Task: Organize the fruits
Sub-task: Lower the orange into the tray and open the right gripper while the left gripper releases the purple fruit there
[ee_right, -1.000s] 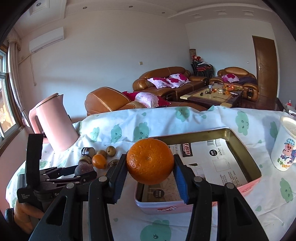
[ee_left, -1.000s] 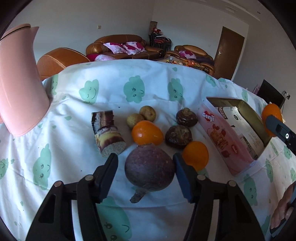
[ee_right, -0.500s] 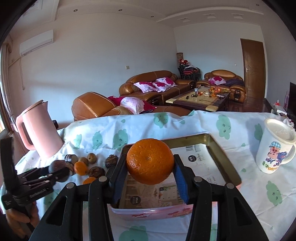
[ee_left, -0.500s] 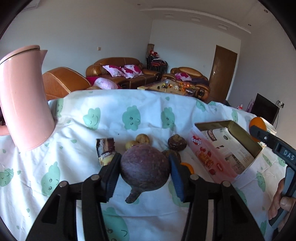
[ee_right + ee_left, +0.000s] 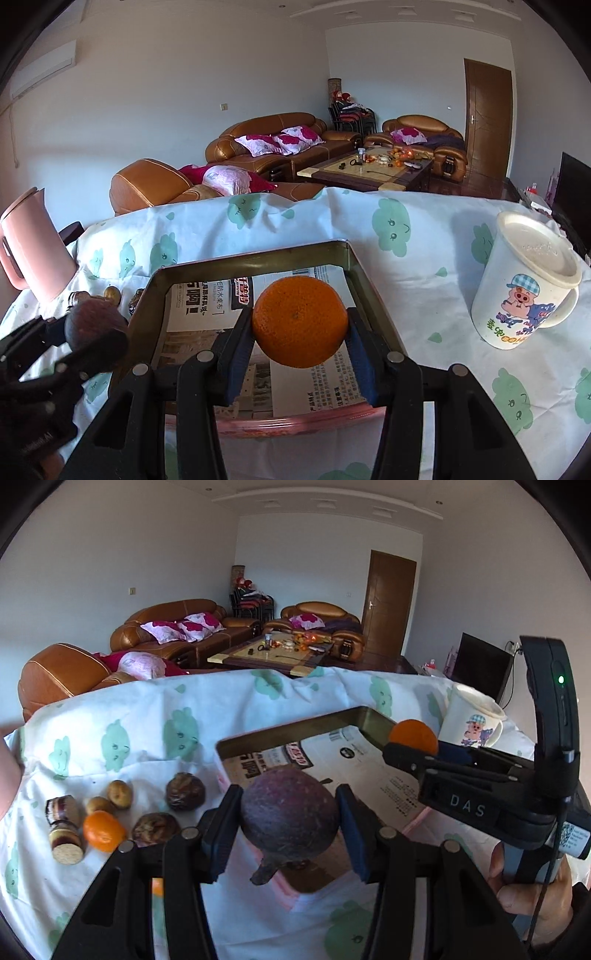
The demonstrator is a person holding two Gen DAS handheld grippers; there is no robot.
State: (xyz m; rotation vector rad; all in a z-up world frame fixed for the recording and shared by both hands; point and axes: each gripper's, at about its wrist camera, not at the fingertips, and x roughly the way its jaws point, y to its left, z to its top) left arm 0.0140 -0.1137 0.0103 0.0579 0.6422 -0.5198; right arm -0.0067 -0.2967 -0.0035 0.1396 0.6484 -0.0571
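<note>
My left gripper (image 5: pixel 290 821) is shut on a dark purple mangosteen (image 5: pixel 290 812) and holds it in the air over the near left corner of the pink tin box (image 5: pixel 258 740) lined with newspaper. My right gripper (image 5: pixel 300 326) is shut on an orange (image 5: pixel 300 321) and holds it above the box's inside (image 5: pixel 332 251). The right gripper with its orange also shows in the left wrist view (image 5: pixel 413 736). The left gripper with the mangosteen shows at the left of the right wrist view (image 5: pixel 92 328). More fruit lies left of the box: an orange (image 5: pixel 103 830), two brown wrinkled fruits (image 5: pixel 184 792), two small tan fruits (image 5: pixel 120 794).
A striped cake roll (image 5: pixel 64 829) lies left of the loose fruit. A white lidded cartoon mug (image 5: pixel 528 288) stands right of the box. A pink kettle (image 5: pixel 31 243) stands at the far left. The table carries a white cloth (image 5: pixel 406 229) with green prints.
My left gripper has lifted the mangosteen off the cloth and carried it right, up to the box. My right gripper has kept the orange over the box and come closer to it.
</note>
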